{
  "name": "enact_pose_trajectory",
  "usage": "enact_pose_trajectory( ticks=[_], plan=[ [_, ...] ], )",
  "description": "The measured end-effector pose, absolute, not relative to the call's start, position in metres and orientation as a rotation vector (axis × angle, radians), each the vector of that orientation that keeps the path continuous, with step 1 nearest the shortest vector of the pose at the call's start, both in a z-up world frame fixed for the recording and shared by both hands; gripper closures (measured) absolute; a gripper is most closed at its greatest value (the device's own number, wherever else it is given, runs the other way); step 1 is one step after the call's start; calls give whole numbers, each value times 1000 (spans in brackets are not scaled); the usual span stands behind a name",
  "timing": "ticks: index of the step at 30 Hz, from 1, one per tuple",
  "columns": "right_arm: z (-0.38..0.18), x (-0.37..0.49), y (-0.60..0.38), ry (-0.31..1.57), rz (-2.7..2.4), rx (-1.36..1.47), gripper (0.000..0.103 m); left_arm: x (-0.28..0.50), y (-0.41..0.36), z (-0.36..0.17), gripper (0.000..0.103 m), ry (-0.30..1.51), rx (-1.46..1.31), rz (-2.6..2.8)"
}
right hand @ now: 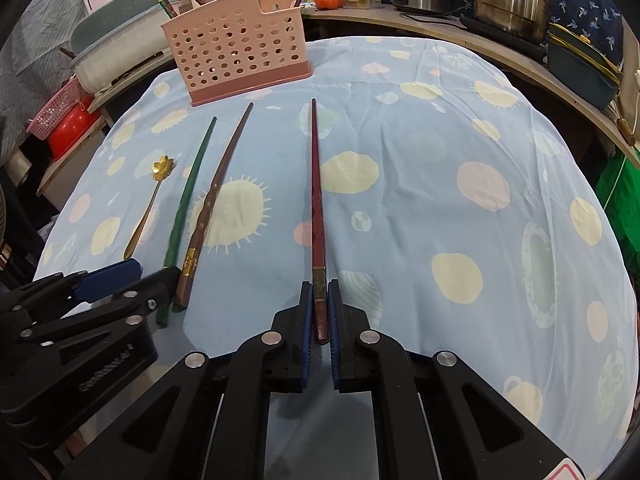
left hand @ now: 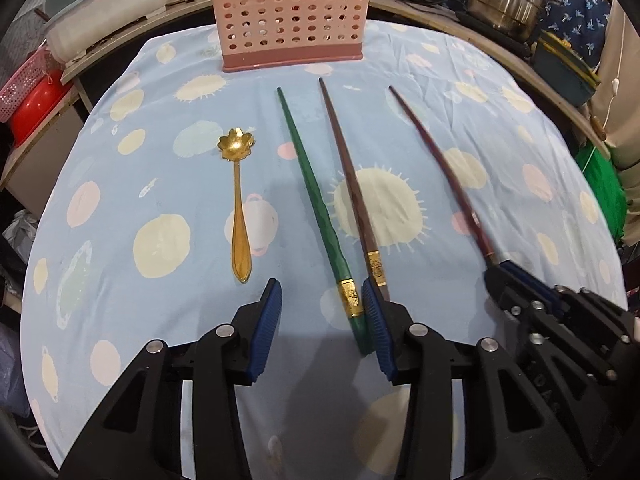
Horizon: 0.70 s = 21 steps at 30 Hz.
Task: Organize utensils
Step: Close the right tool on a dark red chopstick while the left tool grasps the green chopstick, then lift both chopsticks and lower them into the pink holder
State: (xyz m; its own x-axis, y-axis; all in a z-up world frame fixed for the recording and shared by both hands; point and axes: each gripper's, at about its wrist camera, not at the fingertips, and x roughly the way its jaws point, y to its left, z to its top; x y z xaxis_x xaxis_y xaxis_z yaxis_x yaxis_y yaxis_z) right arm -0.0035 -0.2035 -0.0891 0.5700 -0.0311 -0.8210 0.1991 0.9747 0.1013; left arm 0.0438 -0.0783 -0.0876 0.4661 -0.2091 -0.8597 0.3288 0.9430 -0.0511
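Nearest the cameras, both grippers reach down over the cloth-covered bench [right hand: 440, 152]. The right gripper [right hand: 319, 312] has its jaws clamped on the thick butt end of the red chopstick [right hand: 316, 184], just behind its metal band; the stick runs straight away toward the far side of the bench. The left gripper [left hand: 322, 320] has its jaws apart, partly open around the butt of the green chopstick [left hand: 308, 176]: the right-hand pad sits against it while the other pad stands clear, so nothing is gripped yet. Just beside the green one, outside that pad, lies the brown chopstick [left hand: 348, 168], and further left the gold spoon [left hand: 239, 208] with its flower-shaped bowl pointing away.

All 3 chopsticks look light, stiff and lacquered, so likely slippery; the square, thicker butt by the band gives the pads flat faces and seems the safest hold. Held at one end, each long stick will probably droop or swing. The spoon is thin and flat to the cloth, harder to pinch.

At the far edge stands the pink perforated utensil holder [right hand: 240, 52], already carrying several chopsticks.
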Motion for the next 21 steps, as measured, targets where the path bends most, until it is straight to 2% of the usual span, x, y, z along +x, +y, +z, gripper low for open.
enact_pose_trajectory(
  ticks=[4, 6, 8, 10, 15, 21],
  plan=[
    [-89, -4, -204, 956, -133, 194, 96, 41, -79, -87, 64, 1016, 160, -331],
    [-89, -4, -205, 955, -131, 197, 96, 42, -76, -87, 73, 1015, 156, -327],
    [-89, -5, -205, 953, -129, 200, 96, 41, -73, -87, 87, 1012, 157, -329],
    [-89, -5, -205, 953, -128, 199, 96, 40, -71, -86, 94, 1014, 156, -342],
    [-87, -9, -206, 948, -120, 204, 96, 37, -65, -80, 96, 1020, 126, -361],
    [-65, -19, -207, 900, -105, 217, 96, 34, -54, -49, 96, 968, 71, -368]
  ],
)
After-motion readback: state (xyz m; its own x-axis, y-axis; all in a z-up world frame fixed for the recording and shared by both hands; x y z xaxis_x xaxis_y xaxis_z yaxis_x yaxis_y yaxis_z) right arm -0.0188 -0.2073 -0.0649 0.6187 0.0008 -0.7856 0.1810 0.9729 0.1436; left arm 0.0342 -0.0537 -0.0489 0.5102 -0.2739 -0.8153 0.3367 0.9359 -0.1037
